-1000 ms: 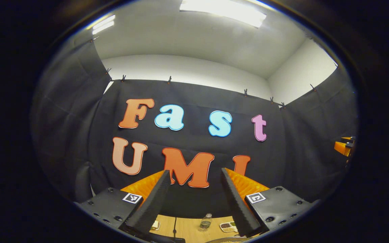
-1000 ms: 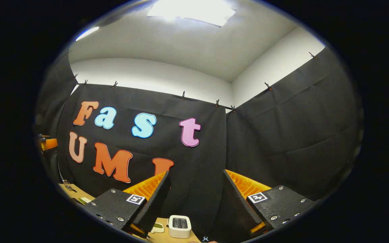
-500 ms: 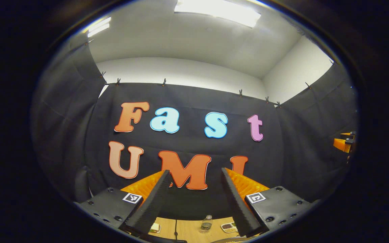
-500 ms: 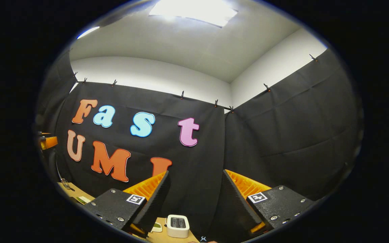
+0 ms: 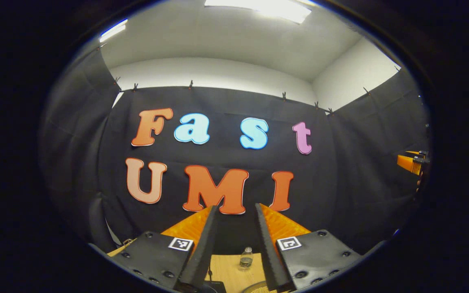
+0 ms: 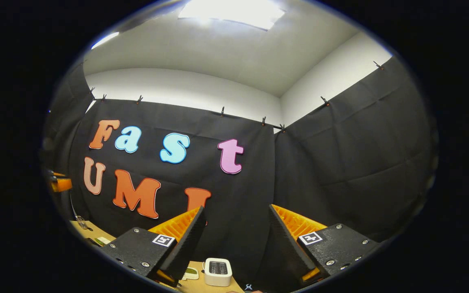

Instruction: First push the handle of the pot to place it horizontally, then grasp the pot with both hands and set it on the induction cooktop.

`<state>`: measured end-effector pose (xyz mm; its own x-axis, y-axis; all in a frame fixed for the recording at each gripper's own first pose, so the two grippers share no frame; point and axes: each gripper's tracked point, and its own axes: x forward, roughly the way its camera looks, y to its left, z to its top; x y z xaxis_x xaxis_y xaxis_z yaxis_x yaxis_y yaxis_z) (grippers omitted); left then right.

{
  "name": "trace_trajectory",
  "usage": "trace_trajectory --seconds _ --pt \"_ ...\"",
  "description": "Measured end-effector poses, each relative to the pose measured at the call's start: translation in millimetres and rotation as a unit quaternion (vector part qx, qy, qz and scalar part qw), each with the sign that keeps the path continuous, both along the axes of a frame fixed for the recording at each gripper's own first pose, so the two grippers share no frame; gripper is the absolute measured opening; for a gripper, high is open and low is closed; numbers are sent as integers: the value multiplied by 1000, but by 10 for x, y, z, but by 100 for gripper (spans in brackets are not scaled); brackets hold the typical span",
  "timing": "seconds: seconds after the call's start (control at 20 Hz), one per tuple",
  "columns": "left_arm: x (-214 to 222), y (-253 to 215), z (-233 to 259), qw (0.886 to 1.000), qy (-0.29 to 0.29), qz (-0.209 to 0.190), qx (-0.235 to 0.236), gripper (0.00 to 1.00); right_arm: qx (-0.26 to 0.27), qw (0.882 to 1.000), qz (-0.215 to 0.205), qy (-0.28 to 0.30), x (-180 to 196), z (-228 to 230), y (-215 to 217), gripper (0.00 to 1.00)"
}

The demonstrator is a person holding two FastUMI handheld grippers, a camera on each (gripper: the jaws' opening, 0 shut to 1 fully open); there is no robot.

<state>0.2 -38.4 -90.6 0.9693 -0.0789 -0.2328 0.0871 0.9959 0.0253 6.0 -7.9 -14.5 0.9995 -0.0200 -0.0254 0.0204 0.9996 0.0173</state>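
In the left gripper view my left gripper (image 5: 235, 207) points up at the booth wall, its jaws a narrow gap apart with nothing between them. Under its fingers, at the bottom edge, a sliver of a pale round rim (image 5: 259, 289) shows; I cannot tell if it is the pot. In the right gripper view my right gripper (image 6: 236, 209) stands open and wide, holding nothing, also aimed at the wall. The orange part of the right gripper (image 5: 410, 162) shows at the far right of the left gripper view. An orange part of the left gripper (image 6: 60, 184) shows at the left edge of the right gripper view.
A wooden table (image 5: 226, 270) lies low in both views. A small clear bottle (image 5: 245, 258) stands on it near the wall. A white toaster (image 6: 217, 272) and a small dish (image 6: 189, 273) sit between my right gripper's fingers. A cable (image 6: 71, 205) hangs at the left.
The left gripper's jaws have narrowed and its view has tipped down a little, showing more table. The right gripper has hardly moved.
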Motion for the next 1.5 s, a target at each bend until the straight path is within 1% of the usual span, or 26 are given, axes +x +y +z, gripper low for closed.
trace_trajectory --seconds 0.1,0.15,0.2,0.25,0.3,0.35,0.4,0.6,0.8,0.95,1.1,1.25,1.4,1.45,1.5 --pt "-72 -65 -391 998 57 -1 9 29 3 1000 4 4 13 -50 -20 95" --pt "-133 -124 -619 996 93 -8 14 5 4 1000 7 5 16 -71 -31 95" --pt "-225 -240 -880 990 139 -26 13 8 4 1000 9 6 26 -86 -38 95" --pt "-388 -342 -1137 981 189 -39 16 8 4 1000 12 7 18 -104 -52 95" --pt "-579 -394 -1409 970 237 -45 21 8 4 1000 15 8 28 -119 -54 95" --pt "-797 -435 -1653 956 286 -52 27 8 4 1000 17 8 29 -140 -77 95" --pt "-891 -456 -1871 948 312 -53 30 8 3 1000 19 9 27 -157 -99 95" --pt "-1360 -503 -2312 910 412 -41 31 7 9 1000 26 14 19 -215 -202 95" --pt "-1814 -604 -2607 872 488 -24 16 8 16 999 32 17 -4 -300 -288 95" --pt "-2195 -700 -2862 842 540 -8 3 7 19 999 35 25 -40 -390 -389 95" --pt "-2506 -775 -3047 814 581 12 -11 8 26 998 40 34 -117 -497 -490 95" --pt "-2767 -792 -3188 786 617 42 -24 8 26 998 42 47 -192 -621 -604 95" --pt "-2998 -824 -3331 757 646 75 -59 8 27 997 40 53 -237 -699 -685 95" --pt "-3033 -840 -3363 749 652 84 -75 5 27 997 38 55 -249 -720 -714 95" --pt "-3084 -827 -3401 742 659 93 -86 8 29 997 36 56 -261 -737 -737 95"
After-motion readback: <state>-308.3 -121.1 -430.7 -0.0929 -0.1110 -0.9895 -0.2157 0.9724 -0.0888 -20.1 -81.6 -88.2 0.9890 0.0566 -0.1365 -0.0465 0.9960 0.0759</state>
